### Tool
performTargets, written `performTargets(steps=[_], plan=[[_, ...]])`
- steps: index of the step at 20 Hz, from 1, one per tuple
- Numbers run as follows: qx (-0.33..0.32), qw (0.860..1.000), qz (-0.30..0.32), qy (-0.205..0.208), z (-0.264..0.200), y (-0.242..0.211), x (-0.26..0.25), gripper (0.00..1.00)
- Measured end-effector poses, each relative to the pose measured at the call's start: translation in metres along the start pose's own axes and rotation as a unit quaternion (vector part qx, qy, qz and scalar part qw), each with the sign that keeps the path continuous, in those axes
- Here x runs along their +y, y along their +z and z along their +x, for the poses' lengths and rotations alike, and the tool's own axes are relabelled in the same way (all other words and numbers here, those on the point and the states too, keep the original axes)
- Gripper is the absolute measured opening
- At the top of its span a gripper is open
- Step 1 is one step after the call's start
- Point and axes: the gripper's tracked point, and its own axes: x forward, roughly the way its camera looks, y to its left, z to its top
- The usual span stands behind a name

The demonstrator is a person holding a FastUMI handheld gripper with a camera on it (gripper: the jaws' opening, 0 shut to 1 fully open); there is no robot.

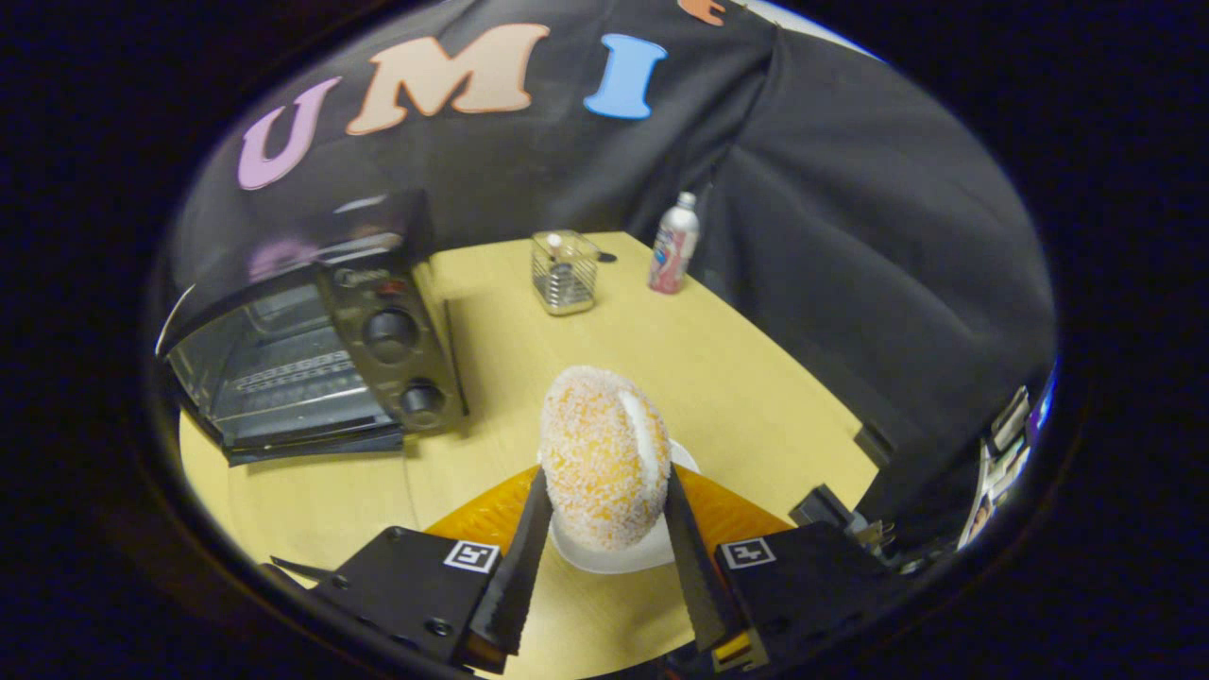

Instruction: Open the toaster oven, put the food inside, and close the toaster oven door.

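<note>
Doughnut [604,458] gripped between claw [604,529] fingers above plate [604,559].

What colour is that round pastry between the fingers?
Orange with a sugary white coating; the pastry has a white cream slit, seen in the gripper view.
</note>
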Motion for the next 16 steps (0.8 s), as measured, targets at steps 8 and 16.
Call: performTargets(steps=[8, 16], plan=[[-0.055, 0.983, -0.152, 0.093, -0.055, 0.000, 0.089, 1.00], [-0.051, 0.974, -0.078, 0.206, -0.067, -0.002, 0.201, 1.00]])
